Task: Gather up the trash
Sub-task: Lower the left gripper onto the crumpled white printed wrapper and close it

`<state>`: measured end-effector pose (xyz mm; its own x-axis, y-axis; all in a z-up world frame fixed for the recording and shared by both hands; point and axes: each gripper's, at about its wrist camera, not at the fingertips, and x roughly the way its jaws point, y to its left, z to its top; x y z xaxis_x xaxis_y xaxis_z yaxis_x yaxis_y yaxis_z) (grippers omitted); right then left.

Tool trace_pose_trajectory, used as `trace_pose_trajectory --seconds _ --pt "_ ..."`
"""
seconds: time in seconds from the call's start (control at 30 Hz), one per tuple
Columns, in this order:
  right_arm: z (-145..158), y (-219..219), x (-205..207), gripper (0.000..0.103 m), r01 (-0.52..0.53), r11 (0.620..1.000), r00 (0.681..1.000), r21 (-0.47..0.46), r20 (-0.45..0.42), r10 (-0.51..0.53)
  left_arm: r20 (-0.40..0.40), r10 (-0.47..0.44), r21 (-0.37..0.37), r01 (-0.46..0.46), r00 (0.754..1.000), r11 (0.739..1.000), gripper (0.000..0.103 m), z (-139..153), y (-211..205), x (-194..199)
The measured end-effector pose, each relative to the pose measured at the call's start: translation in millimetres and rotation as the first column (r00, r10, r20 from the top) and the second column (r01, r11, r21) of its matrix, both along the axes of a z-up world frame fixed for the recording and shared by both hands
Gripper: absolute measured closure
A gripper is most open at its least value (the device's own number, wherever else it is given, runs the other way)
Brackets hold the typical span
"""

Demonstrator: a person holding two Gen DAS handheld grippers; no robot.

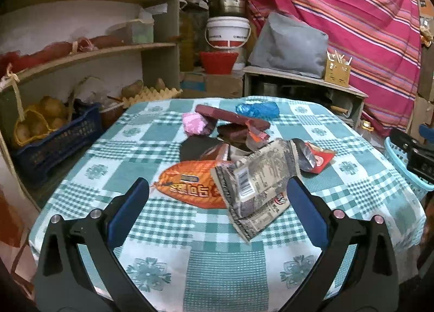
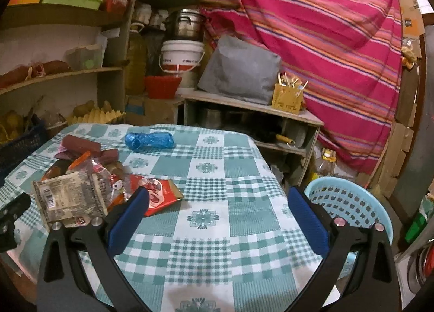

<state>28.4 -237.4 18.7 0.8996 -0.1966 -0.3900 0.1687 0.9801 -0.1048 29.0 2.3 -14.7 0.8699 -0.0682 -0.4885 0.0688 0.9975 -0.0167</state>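
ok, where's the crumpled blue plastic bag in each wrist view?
Left wrist: crumpled blue plastic bag lies at upper centre, near the far edge of the checked teal tablecloth, behind the wrapper pile.
Right wrist: the bag sits left of centre, at the far side of the tablecloth, beyond the pile.
Shared landmark: the white plastic bucket with red band under the metal pot, behind the table.

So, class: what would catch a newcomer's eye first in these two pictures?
A heap of crumpled snack wrappers sits mid-table on the green-and-white checked tablecloth. A pink striped cloth hangs behind, and a light-blue perforated plastic basket stands off the table's right edge.
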Motion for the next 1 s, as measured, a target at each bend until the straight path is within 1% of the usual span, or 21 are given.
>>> trace_pose_trajectory --seconds 0.17,0.27,0.47,0.53,0.6,0.67,0.7,0.77,0.83,0.87,0.93,1.0 --pt "-23.0 -8.4 10.7 0.004 0.007 1.0 0.999 -0.003 -0.047 -0.007 -0.019 -0.014 0.022 0.015 1.0 1.0 0.005 -6.2 -7.1 11.1" --pt "-27.2 -13.7 16.2 0.004 -0.002 0.999 0.997 0.042 -0.071 0.005 -0.034 -0.007 0.045 0.009 0.999 0.999 0.005 -11.1 -9.5 22.1" --pt "-32.3 -22.0 17.8 0.004 0.0 0.993 0.995 0.122 -0.103 0.013 -0.07 -0.01 -0.001 0.01 0.998 1.0 0.018 -15.8 -1.6 38.7" --pt "-33.5 -23.1 18.2 0.004 -0.004 0.991 0.994 0.131 -0.112 0.019 -0.086 -0.011 -0.004 0.011 0.996 1.0 0.026 -19.2 -1.0 42.8" --pt "-34.7 -23.5 18.8 0.004 -0.001 0.992 0.993 0.129 -0.118 0.017 -0.095 -0.025 -0.012 0.024 0.995 1.0 0.032 -20.6 -1.0 45.4" --pt "-35.9 -23.5 19.9 0.004 0.0 0.992 0.992 0.129 -0.126 0.016 -0.094 -0.044 -0.005 0.044 0.995 0.999 0.036 -20.9 -3.6 46.5" --pt "-37.0 -22.6 20.7 0.004 0.0 0.992 0.991 0.126 -0.13 0.016 -0.094 -0.05 0.001 0.051 0.994 0.999 0.04 -20.8 -4.9 46.7" --pt "-38.0 -20.8 21.8 0.004 0.001 0.993 0.991 0.117 -0.134 0.015 -0.1 -0.071 0.009 0.072 0.992 0.997 0.051 -22.0 -8.3 48.6" --pt "-38.5 -18.2 21.6 0.004 -0.001 0.995 0.991 0.103 -0.135 0.015 -0.119 -0.086 0.016 0.089 0.989 0.996 0.071 -24.1 -11.0 50.9" --pt "-38.6 -16.6 21.8 0.004 -0.001 0.996 0.991 0.093 -0.135 0.014 -0.125 -0.09 0.019 0.093 0.988 0.995 0.075 -24.9 -11.7 52.0" --pt "-38.9 -15.3 22.1 0.004 0.0 0.997 0.991 0.081 -0.134 0.011 -0.13 -0.099 0.021 0.103 0.987 0.995 0.086 -25.5 -11.7 52.2" --pt "-38.5 -15.3 22.2 0.004 0.002 0.997 0.991 0.08 -0.133 0.009 -0.125 -0.103 0.024 0.107 0.987 0.994 0.089 -24.1 -11.2 50.8"
